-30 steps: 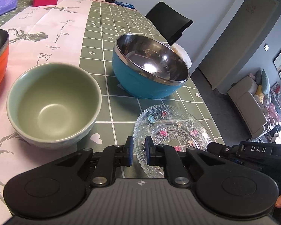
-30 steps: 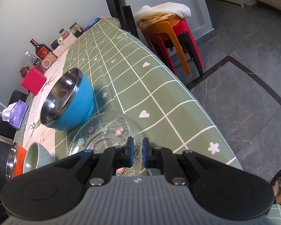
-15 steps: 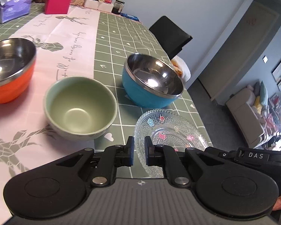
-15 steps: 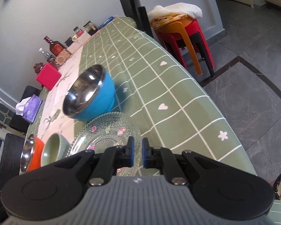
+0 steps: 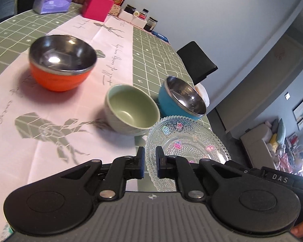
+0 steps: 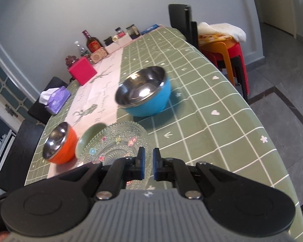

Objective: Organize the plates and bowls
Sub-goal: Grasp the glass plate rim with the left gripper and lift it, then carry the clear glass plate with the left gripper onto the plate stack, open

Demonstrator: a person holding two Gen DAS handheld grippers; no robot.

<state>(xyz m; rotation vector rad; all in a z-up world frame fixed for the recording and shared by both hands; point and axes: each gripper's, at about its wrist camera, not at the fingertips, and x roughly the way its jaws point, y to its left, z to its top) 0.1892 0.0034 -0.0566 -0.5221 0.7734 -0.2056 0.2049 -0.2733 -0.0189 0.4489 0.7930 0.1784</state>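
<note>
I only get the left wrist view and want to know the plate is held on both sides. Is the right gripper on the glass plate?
Observer: Yes, the right gripper is shut on the near rim of the glass plate.
Operator: What lies right of the blue bowl?
Observer: Right of the blue bowl there is bare green tablecloth to the table edge.
Operator: Anything beside the table?
Observer: Stacked stools topped with a white cloth.

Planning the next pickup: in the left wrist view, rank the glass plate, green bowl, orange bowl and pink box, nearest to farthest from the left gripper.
1. Glass plate, at the left gripper, right.
2. Green bowl, just ahead.
3. Orange bowl, farther left.
4. Pink box, far end.
</note>
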